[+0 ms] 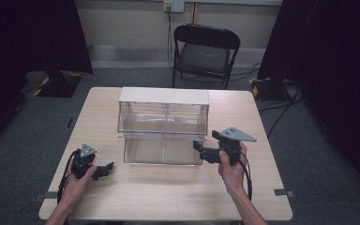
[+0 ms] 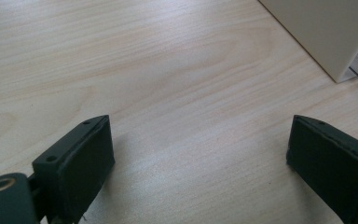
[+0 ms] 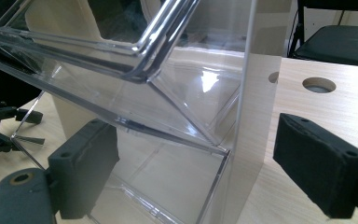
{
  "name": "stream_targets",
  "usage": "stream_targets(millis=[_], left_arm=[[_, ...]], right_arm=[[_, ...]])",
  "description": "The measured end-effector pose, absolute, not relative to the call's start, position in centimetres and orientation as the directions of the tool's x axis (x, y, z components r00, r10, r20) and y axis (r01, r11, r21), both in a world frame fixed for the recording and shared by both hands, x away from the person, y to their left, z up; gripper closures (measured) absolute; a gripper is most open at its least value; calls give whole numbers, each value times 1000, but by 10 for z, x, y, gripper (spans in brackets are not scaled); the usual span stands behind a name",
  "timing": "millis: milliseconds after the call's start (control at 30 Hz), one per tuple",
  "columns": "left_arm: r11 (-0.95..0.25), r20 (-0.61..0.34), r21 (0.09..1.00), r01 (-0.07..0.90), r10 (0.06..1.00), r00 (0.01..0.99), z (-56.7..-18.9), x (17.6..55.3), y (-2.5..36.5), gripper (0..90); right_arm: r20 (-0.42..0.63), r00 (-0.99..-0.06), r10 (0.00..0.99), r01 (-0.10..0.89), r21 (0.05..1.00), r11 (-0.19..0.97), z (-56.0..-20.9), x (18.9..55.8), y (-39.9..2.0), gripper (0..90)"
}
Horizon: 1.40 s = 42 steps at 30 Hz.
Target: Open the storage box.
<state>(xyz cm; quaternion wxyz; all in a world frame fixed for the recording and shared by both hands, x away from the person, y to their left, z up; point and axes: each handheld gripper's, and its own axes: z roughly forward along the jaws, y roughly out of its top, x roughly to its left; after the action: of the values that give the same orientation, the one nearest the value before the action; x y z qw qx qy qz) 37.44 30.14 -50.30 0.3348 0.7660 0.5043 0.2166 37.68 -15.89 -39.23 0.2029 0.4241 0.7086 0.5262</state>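
Your right gripper (image 1: 198, 149), jaws spread, straddles the right front corner of the clear plastic drawer unit (image 1: 163, 125) at the table's (image 1: 168, 192) middle (light, rigid, slippery, so grip a panel edge), while your left gripper (image 1: 108, 168) rests open near the front left edge.

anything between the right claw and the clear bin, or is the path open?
Nothing visible in the way. The right claw is open at the right front corner of the clear bin; in the right gripper view that corner's edge stands between its jaws. The left claw rests open on the table, apart.
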Motion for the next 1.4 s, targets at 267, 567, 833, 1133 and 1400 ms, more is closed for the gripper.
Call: stream_targets(millis=[267,567,833,1133,1400], left_arm=[[-266,-7,732,627,918,397,-503,374,301,68],[-267,-6,731,627,918,397,-503,374,301,68],[-267,-6,731,627,918,397,-503,374,301,68],[-267,-6,732,627,918,397,-503,374,301,68],[-267,-6,732,627,918,397,-503,374,301,68]], right_arm=[[159,-560,813,388,918,88,-392,377,-159,133],[160,-561,813,388,917,87,-392,377,-159,133],[161,-560,813,389,917,86,-392,377,-159,133],[159,-562,812,386,918,88,-392,377,-159,133],[157,-564,811,386,918,91,-392,378,-160,133]])
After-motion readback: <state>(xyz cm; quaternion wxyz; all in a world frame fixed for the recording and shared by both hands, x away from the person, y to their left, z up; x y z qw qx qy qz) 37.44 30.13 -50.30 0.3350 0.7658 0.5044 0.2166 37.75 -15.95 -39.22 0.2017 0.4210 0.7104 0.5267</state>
